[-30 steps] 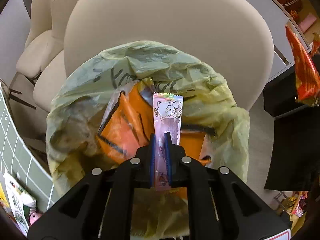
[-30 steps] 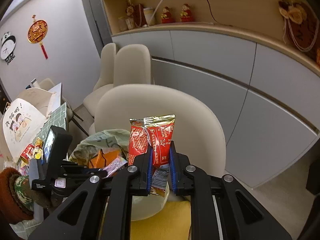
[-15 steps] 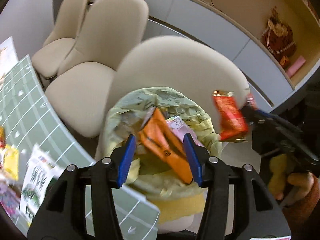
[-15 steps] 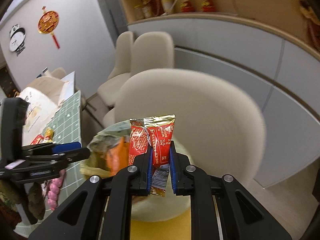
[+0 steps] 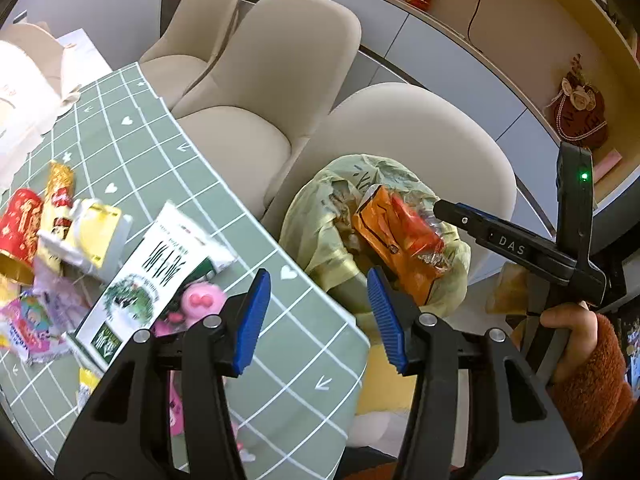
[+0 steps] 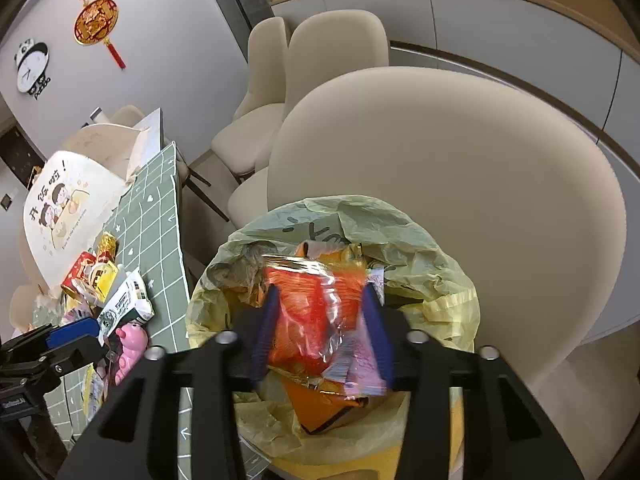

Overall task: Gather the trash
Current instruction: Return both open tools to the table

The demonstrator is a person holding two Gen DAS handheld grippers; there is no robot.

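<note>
1. Two claws are in view, both spread wide and gripping nothing: the left claw (image 5: pixel 320 316) hangs over the edge of the green grid-patterned table (image 5: pixel 160 168), beside the bag.
2. Landmark: the crumpled yellow-green plastic trash bag (image 6: pixel 420 240) sits on the seat of the cream rounded chair (image 6: pixel 480 160), just beside the table edge.
3. Right claw (image 6: pixel 322 326) is released directly above the bag's mouth, its blue pads either side of the red-and-gold foil snack wrapper (image 6: pixel 312 312), which is blurred and lies loose in the bag's opening.
4. Beneath that wrapper, inside the bag, lies an orange packet (image 5: pixel 384 240) with a pale pink wrapper (image 6: pixel 366 368) at its side.
5. On the table, left of the bag, remain a white-and-green printed packet (image 5: pixel 156 272), a pink pig-shaped toy (image 6: pixel 130 344), a red can (image 5: pixel 18 224) and a yellow-and-white carton (image 5: pixel 96 236).
</note>
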